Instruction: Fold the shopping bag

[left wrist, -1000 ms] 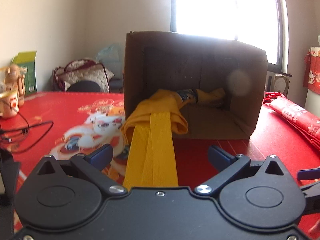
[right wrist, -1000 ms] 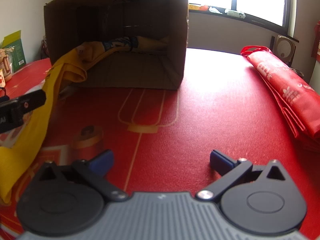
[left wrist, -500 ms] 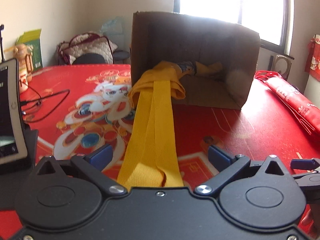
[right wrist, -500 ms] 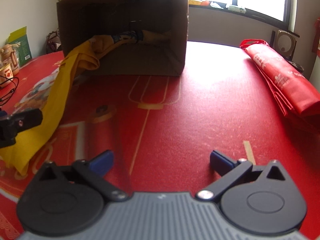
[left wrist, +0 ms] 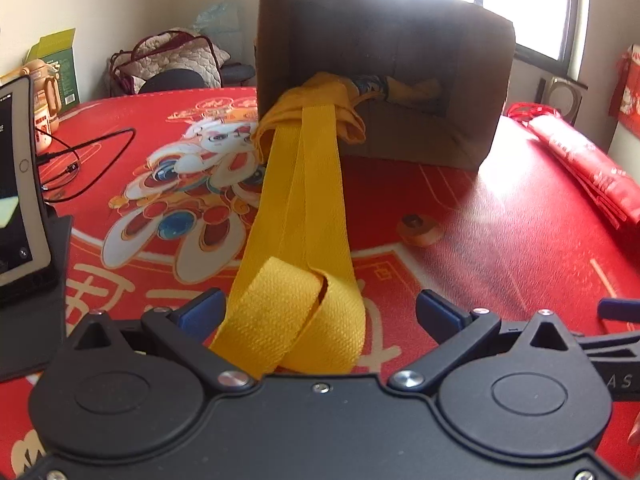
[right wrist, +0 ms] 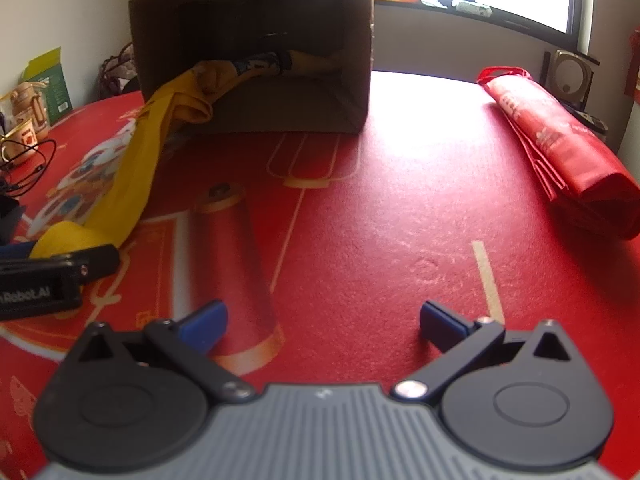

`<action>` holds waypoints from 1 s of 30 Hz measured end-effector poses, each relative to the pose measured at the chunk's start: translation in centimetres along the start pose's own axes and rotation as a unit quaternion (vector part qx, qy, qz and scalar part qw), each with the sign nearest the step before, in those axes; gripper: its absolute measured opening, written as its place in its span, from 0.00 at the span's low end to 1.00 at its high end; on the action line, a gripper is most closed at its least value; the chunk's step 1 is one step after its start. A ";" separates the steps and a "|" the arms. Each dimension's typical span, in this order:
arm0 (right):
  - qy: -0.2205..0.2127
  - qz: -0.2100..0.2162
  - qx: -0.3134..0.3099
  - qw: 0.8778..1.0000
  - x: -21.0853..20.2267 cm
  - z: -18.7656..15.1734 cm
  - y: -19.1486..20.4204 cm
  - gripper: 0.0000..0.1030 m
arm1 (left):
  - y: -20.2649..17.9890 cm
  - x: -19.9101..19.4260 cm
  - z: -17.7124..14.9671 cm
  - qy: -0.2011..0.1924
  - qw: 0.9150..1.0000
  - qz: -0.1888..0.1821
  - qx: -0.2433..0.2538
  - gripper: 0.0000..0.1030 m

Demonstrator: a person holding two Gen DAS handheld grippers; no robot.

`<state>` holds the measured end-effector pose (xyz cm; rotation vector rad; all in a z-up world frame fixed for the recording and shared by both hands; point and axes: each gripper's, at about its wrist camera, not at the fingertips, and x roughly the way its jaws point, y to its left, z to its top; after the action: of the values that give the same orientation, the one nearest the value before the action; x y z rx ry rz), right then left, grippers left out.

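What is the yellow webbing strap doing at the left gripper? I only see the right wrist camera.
Observer: The yellow webbing strap lies between the left gripper's jaws, which stand wide open, not clamped on it.
Operator: How does its end lie?
Observer: It is folded back on itself in a loop, just ahead of the gripper body.
Operator: Anything close on the far left?
Observer: A white-framed tablet stands propped on a black stand, left of the left gripper.

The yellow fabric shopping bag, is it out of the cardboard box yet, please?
Partly: the yellow fabric shopping bag lies bunched inside the brown cardboard box; only its straps trail out.
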<state>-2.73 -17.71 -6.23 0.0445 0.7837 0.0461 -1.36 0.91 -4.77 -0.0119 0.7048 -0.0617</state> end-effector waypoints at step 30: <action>-0.018 -0.017 0.003 1.000 0.0 -0.5 -0.1 0.99 | -0.3 1.1 -0.4 0.019 0.999 0.013 0.032 1.00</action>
<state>-3.09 -17.84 -6.62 0.0366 0.7483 0.0103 -0.77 0.59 -5.80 0.0591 0.7405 -0.0598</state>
